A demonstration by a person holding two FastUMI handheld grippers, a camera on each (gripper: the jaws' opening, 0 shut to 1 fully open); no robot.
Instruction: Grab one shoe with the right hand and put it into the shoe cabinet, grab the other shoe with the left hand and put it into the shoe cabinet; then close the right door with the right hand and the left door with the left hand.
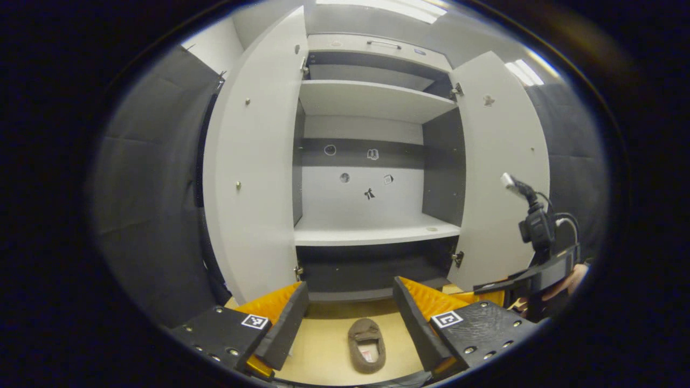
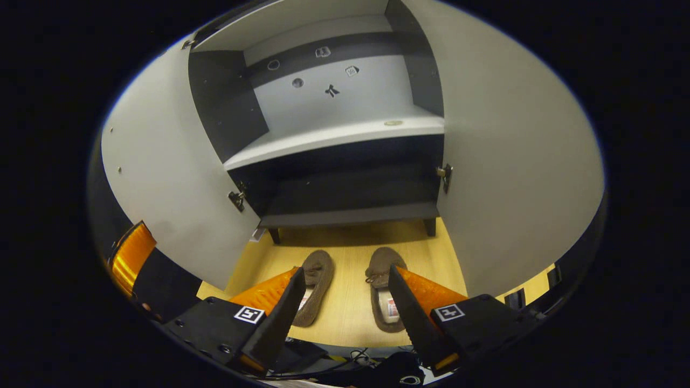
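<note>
Two brown slippers lie side by side on the wooden floor in front of the shoe cabinet: the left slipper and the right slipper. My right gripper hovers above them, open, holding nothing. In the left gripper view one slipper lies on the floor below my left gripper, which is open and holds nothing. The right gripper, held by a hand, shows at the right edge. The cabinet's left door and right door both stand wide open.
The cabinet has white shelves and a dark bottom compartment standing on short legs above the floor. The open doors flank the slippers on both sides. Cables lie near the floor's front edge.
</note>
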